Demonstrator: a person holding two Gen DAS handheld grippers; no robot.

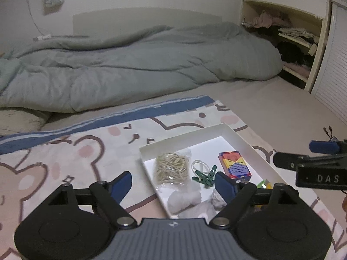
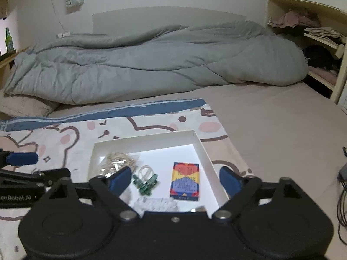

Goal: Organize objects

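Observation:
A white shallow box (image 1: 227,130) (image 2: 151,135) lies on a bear-print cloth on the bed. Inside it are a bag of rubber bands (image 1: 171,168) (image 2: 118,161), green clips (image 1: 206,175) (image 2: 146,184), a colourful card box (image 1: 235,166) (image 2: 185,181), a white string loop (image 1: 198,164) and white wadded items (image 1: 184,201) (image 2: 156,203). My left gripper (image 1: 173,184) is open and empty over the box's near left edge. My right gripper (image 2: 175,178) is open and empty over the box's near side. A green-yellow item (image 1: 264,184) peeks out behind my left gripper's right finger.
A grey duvet (image 1: 130,65) (image 2: 151,65) lies bunched across the far side of the bed. An open shelf with clothes (image 1: 292,39) (image 2: 314,39) stands at the right. Cables (image 2: 342,195) lie at the right edge. A green bottle (image 2: 8,40) stands far left.

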